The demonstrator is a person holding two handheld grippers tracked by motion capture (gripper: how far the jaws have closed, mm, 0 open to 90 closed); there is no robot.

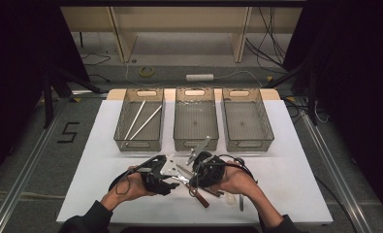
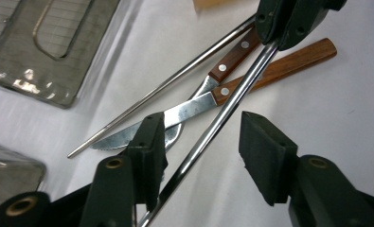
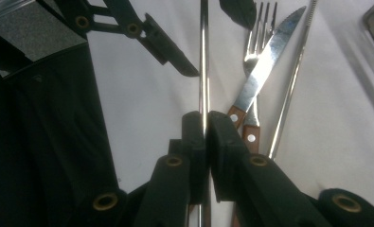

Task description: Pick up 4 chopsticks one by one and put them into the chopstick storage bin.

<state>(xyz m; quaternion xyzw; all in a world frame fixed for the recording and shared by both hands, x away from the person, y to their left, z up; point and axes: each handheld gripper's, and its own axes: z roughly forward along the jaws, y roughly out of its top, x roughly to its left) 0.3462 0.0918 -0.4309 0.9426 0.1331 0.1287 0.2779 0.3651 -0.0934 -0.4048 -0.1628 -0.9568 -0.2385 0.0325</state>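
Right hand-held gripper [image 3: 206, 124] clamped on steel rod [image 3: 203, 56], near front edge of desk [image 1: 295, 194]. Left hand-held gripper [image 2: 199, 142] half open, rod running between pads [image 2: 265, 146], no squeeze visible. Knife [image 2: 175, 116] and fork [image 3: 256, 28] lying crossed alongside.

Silver chopstick [image 2: 208, 135]; knife [image 2: 213, 97] silver blade, brown wood handle; black hand-held gripper [image 2: 199, 151]; white table [image 1: 286, 179].

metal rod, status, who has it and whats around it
Right gripper shut on the metal rod. Left gripper open around the rod's other end, pads not pressing. Knife and fork lie crossed beside it, second rod alongside.
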